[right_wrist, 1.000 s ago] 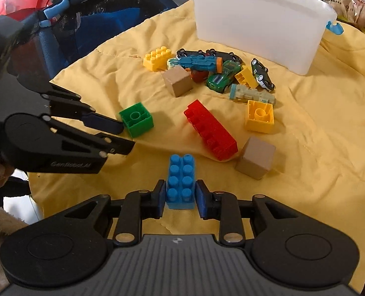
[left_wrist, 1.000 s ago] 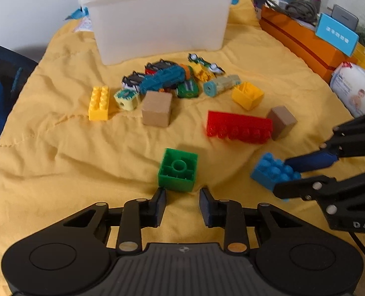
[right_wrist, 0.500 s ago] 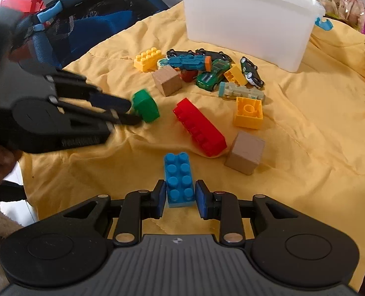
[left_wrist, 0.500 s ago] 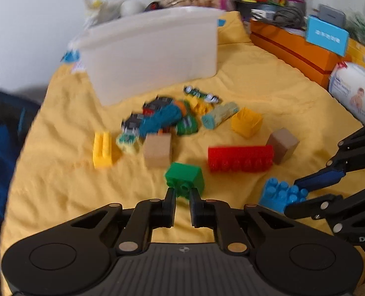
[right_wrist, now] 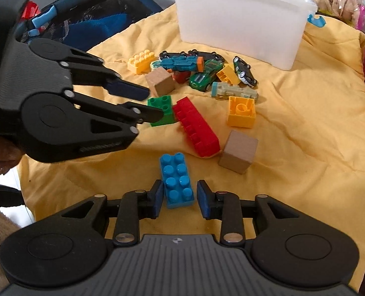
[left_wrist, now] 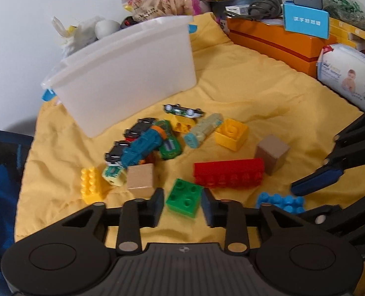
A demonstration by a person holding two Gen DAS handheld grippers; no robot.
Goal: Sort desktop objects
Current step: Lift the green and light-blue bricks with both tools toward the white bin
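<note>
A green brick point(left_wrist: 183, 201) lies studs up on the yellow cloth point(left_wrist: 244, 79), beside a long red brick point(left_wrist: 228, 174). My left gripper point(left_wrist: 182, 193) straddles it, its jaws opening, with a thin gap at the left pad. The right wrist view shows that left gripper point(right_wrist: 152, 103) angled down over the green brick point(right_wrist: 161, 111). A blue brick point(right_wrist: 176, 180) lies studs up on the cloth between the fingers of my right gripper point(right_wrist: 180, 185). Those jaws are opening too, and a gap shows at the right pad. From the left wrist, the blue brick point(left_wrist: 278, 201) sits under the right gripper point(left_wrist: 296, 202).
A white plastic bin point(left_wrist: 123, 79) stands at the back of the cloth. In front of it lie several toy cars point(left_wrist: 143, 145), yellow bricks point(left_wrist: 230, 134), point(left_wrist: 91, 187) and two wooden cubes point(left_wrist: 140, 180), point(left_wrist: 271, 153). An orange box point(left_wrist: 276, 42) and a wipes pack point(left_wrist: 348, 74) border the right; a dark blue chair point(right_wrist: 96, 22) stands left.
The left gripper shut on the green brick, tipped it over, then opened; the brick now lies studs up nearer the red brick. The right jaws widened around the blue brick.
</note>
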